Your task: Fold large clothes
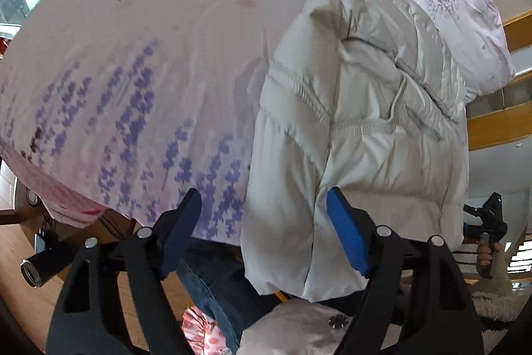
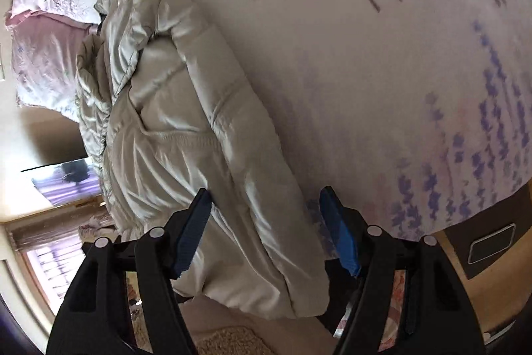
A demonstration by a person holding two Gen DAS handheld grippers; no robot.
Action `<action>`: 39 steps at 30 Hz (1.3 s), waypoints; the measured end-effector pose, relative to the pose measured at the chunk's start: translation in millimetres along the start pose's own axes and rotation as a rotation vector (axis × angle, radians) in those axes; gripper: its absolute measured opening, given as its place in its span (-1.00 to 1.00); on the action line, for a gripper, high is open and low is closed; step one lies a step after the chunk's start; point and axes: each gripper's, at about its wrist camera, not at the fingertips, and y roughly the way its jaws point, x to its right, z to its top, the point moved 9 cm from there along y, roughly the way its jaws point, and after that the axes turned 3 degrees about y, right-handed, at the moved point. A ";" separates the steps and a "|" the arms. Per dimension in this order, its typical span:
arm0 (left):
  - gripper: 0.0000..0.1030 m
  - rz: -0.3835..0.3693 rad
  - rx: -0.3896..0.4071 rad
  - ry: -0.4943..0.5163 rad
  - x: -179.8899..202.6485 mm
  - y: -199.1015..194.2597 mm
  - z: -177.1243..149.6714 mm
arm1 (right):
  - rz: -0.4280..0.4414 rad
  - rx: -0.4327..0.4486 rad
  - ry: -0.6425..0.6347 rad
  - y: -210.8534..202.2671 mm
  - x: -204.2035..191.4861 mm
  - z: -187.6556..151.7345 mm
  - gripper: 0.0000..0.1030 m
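One puffy white down jacket (image 1: pixel 359 122) overhangs the bed's (image 1: pixel 133 55) near edge: light, soft, slippery; grip its quilted hem. Left gripper (image 1: pixel 264 233) and right gripper (image 2: pixel 266 232) both gape wide, holding nothing.

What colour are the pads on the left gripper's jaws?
Blue pads on black arms, seen best in the left wrist view.

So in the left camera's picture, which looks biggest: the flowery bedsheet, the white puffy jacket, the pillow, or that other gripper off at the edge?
As they look in the left wrist view:
1. Flowery bedsheet, fills most of the picture.
2. White puffy jacket, close behind, though it lies nearer the camera, which flatters it.
3. Pillow.
4. Right gripper, smallest, partly cut off at the edge.
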 end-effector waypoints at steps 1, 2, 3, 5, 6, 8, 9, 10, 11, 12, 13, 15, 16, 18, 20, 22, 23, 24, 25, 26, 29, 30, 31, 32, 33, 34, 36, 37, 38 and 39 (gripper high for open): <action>0.49 -0.012 -0.008 0.001 1.4 1.0 -2.3 | 0.020 -0.014 -0.006 2.1 -1.7 -3.6 0.34; 0.49 -0.024 -0.014 0.002 2.7 1.6 -4.2 | 0.023 -0.022 -0.014 3.5 -3.1 -5.3 0.34; 0.49 -0.034 -0.023 0.005 3.8 2.2 -7.0 | 0.026 -0.037 -0.026 5.5 -4.0 -8.9 0.34; 0.49 -0.048 -0.039 0.013 6.6 4.2 -10.8 | 0.031 -0.065 -0.047 8.0 -6.5 -14.3 0.32; 0.49 -0.053 -0.046 0.015 8.2 5.6 -11.8 | 0.031 -0.077 -0.056 9.6 -8.9 -16.3 0.31; 0.49 -0.059 -0.059 0.016 10.2 8.0 -14.7 | 0.042 -0.095 -0.070 14.5 -17.7 -18.4 0.28; 0.49 -0.064 -0.059 0.018 11.8 8.1 -15.2 | 0.047 -0.103 -0.075 15.1 -20.2 -19.5 0.28; 0.49 -0.074 -0.063 0.014 12.9 8.8 -15.5 | 0.052 -0.107 -0.081 16.0 -22.5 -20.9 0.26; 0.47 -0.082 -0.069 0.007 14.0 9.4 -16.3 | 0.058 -0.111 -0.085 16.6 -24.6 -21.8 0.25; 0.45 -0.094 -0.075 0.002 14.9 9.3 -17.5 | 0.065 -0.116 -0.088 16.7 -25.8 -23.3 0.24; 0.37 -0.111 -0.085 -0.006 17.0 10.4 -19.3 | 0.073 -0.121 -0.092 17.3 -27.6 -25.1 0.23; 0.35 -0.127 -0.098 -0.010 19.5 11.4 -22.8 | 0.085 -0.130 -0.102 17.1 -28.3 -27.7 0.21; 0.30 -0.127 -0.103 -0.005 20.9 11.9 -24.7 | 0.088 -0.132 -0.103 19.3 -31.1 -29.3 0.20; 0.25 -0.130 -0.106 -0.012 23.0 12.9 -25.7 | 0.105 -0.143 -0.104 22.4 -34.7 -32.3 0.18; 0.13 -0.141 -0.110 -0.034 24.2 14.3 -26.3 | 0.128 -0.155 -0.112 24.0 -37.4 -36.1 0.18; 0.04 -0.137 -0.105 -0.057 24.8 14.0 -27.1 | 0.137 -0.173 -0.114 26.6 -35.5 -39.3 0.13; -0.04 -0.129 -0.102 -0.056 24.5 13.6 -27.4 | 0.134 -0.180 -0.116 28.8 -34.5 -40.6 0.03; -0.06 -0.121 -0.096 -0.055 26.0 13.1 -27.6 | 0.138 -0.188 -0.120 30.2 -34.5 -42.0 -0.05; -0.15 -0.117 -0.091 -0.055 27.3 12.9 -27.4 | 0.145 -0.188 -0.125 29.4 -33.6 -42.6 -0.27; -0.25 -0.114 -0.085 -0.057 29.1 12.9 -27.0 | 0.162 -0.185 -0.134 28.3 -35.4 -43.6 -0.47; -0.62 -0.111 -0.062 -0.067 32.5 11.9 -24.5 | 0.221 -0.143 -0.172 19.5 -43.9 -45.2 -0.66; -0.67 -0.116 -0.051 -0.066 34.0 10.8 -22.9 | 0.231 -0.126 -0.185 16.7 -46.0 -45.0 -0.69; -0.70 -0.118 -0.038 -0.063 35.0 9.4 -21.2 | 0.236 -0.107 -0.196 13.7 -47.6 -44.4 -0.71; -0.72 -0.123 -0.034 -0.067 34.7 8.3 -20.5 | 0.251 -0.077 -0.196 9.9 -50.0 -43.7 -0.73; -0.73 -0.130 -0.030 -0.074 34.8 6.8 -19.8 | 0.266 -0.057 -0.192 7.3 -51.9 -43.4 -0.74; -0.74 -0.134 -0.024 -0.073 35.2 5.5 -19.1 | 0.277 -0.038 -0.194 6.7 -54.6 -44.4 -0.74; -0.76 -0.158 0.001 -0.077 36.1 -0.9 -15.8 | 0.288 0.002 -0.211 0.4 -61.8 -43.2 -0.75; -0.77 -0.168 0.008 -0.082 36.0 -3.2 -14.7 | 0.297 0.020 -0.211 -1.8 -65.5 -42.3 -0.76; -0.78 -0.182 0.021 -0.088 36.5 -6.8 -12.3 | 0.311 0.046 -0.215 -6.4 -71.9 -40.2 -0.77; -0.78 -0.197 0.035 -0.092 37.1 -10.8 -9.7 | 0.326 0.069 -0.220 -10.8 -77.6 -37.9 -0.77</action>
